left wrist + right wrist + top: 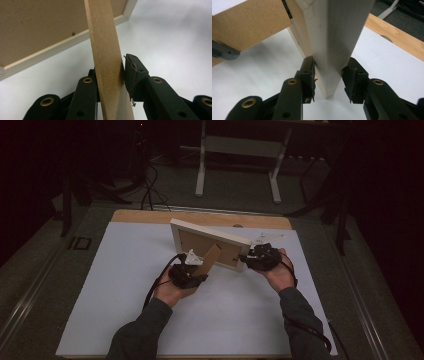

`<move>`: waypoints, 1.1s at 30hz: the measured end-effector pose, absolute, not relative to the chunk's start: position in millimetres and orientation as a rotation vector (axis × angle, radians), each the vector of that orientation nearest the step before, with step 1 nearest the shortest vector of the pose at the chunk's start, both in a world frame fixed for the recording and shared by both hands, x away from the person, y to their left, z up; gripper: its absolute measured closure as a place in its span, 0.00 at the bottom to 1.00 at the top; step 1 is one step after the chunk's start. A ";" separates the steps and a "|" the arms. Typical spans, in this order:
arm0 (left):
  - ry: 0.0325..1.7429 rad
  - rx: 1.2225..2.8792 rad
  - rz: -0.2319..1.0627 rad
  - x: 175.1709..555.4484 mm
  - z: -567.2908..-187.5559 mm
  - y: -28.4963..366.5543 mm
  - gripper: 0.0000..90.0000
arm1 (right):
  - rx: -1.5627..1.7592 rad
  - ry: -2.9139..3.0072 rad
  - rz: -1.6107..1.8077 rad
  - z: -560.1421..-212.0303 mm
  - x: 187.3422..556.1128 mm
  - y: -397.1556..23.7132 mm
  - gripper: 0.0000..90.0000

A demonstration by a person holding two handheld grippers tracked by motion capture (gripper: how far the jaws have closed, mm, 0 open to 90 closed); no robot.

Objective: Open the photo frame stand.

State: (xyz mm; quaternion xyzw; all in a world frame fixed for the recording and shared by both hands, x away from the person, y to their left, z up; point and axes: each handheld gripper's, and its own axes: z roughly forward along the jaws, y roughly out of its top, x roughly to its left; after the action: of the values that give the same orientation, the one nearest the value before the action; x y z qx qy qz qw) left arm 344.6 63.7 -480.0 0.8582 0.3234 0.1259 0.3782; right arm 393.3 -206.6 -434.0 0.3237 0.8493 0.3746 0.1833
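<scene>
A white picture frame (210,237) stands upright on the white sheet with its brown backing (37,27) toward me. Its brown fold-out stand leg (209,259) slants down from the backing. My left gripper (192,265) is shut on that leg (105,37), which runs up between the jaws (110,72), and the right pad presses on its edge. My right gripper (248,256) is shut on the frame's right side. In the right gripper view the pale frame edge (337,32) stands between the two pads (328,72). The left gripper's jaw (222,51) shows there on the leg (249,25).
The white sheet (125,285) covers most of the table. A strip of bare wooden tabletop (150,216) shows at the back edge. Beyond the table a white-legged stand (240,150) and black cables (150,190) sit on the dark floor.
</scene>
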 end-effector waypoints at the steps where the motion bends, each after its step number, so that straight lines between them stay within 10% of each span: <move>1: 0.825 2.196 0.323 343.6 -480.8 63.8 0.80 | 0.908 2.394 1.059 -434.2 392.1 -206.3 0.69; 33: 0.830 2.204 0.292 328.8 -496.8 73.6 0.75 | 0.864 2.385 1.106 -443.6 368.4 -199.1 0.65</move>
State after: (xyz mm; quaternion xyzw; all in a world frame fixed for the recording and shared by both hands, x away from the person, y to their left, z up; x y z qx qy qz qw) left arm 328.8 73.6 -496.8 0.8611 0.3242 0.1141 0.3748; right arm 368.4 -199.1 -443.6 0.3066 0.8469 0.3926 0.1860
